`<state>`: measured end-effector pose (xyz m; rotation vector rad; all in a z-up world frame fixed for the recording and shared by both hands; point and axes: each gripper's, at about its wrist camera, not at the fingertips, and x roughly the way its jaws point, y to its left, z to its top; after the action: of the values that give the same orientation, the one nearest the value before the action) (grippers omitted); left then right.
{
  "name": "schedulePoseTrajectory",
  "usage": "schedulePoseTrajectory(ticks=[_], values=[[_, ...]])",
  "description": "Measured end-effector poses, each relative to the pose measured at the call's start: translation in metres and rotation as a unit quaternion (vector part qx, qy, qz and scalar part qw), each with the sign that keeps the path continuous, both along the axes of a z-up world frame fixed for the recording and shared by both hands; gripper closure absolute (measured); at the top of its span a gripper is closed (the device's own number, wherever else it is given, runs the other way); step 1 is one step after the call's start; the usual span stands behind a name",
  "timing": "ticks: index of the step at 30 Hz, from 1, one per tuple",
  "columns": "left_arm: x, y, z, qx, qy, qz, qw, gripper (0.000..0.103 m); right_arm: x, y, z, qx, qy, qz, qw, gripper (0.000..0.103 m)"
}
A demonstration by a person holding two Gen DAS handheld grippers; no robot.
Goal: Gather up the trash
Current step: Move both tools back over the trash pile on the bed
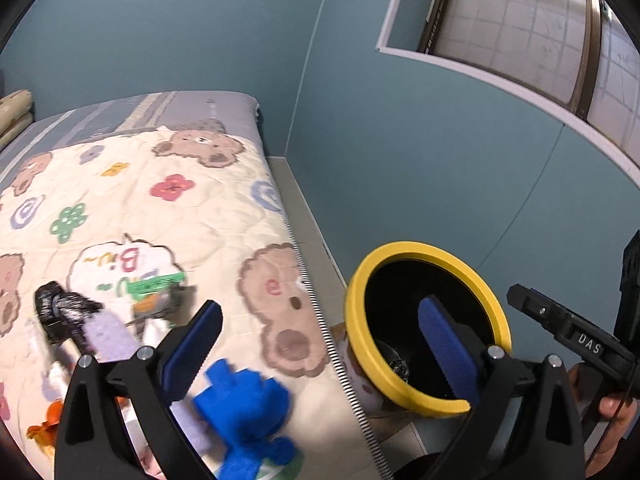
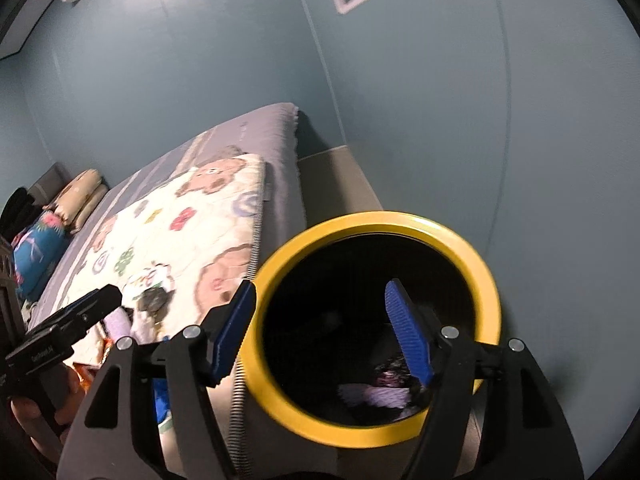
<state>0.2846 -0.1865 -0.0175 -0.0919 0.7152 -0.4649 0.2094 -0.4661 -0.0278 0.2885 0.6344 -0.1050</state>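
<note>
The left gripper (image 1: 320,344) hangs over the edge of a bed, its blue-padded jaws spread wide with nothing between them, and the right gripper (image 2: 320,332) likewise has its jaws well apart and empty, framing the mouth of a yellow-rimmed trash bin (image 2: 492,280) that stands on the floor just beside the mattress. In the left wrist view the bin (image 1: 360,340) sits at about 4 o'clock, with crumpled scraps lying in its dark bottom. On the bear-print quilt (image 1: 160,208) the litter is scattered toward 8 o'clock: a crumpled blue piece (image 1: 244,404) close under the left finger, a lilac scrap (image 1: 110,332), a black crumpled wrapper (image 1: 54,304), a green-and-orange packet (image 1: 156,292) and an orange bit (image 1: 48,420) near the lower left edge. The right wrist view shows folded pillows (image 2: 80,196) at 9 o'clock, at the far end of the bed, and the teal wall (image 2: 400,100) behind the bin
</note>
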Motion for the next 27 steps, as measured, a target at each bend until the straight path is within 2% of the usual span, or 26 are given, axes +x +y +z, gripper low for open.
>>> schedulePoseTrajectory(ticks=[14,20,27], values=[[-0.047,0.094,0.033,0.015,-0.041,0.074,0.9963,0.008,-0.01,0.093,0.021,-0.019,-0.012,0.085,0.996,0.034],[-0.061,0.14,0.033,0.031,-0.049,0.111,0.9921,0.008,-0.008,0.128,0.02,-0.026,-0.004,0.116,0.993,0.034],[-0.073,0.189,0.022,0.041,-0.036,0.15,0.9872,0.008,-0.003,0.165,0.011,-0.043,0.012,0.144,0.989,0.034]])
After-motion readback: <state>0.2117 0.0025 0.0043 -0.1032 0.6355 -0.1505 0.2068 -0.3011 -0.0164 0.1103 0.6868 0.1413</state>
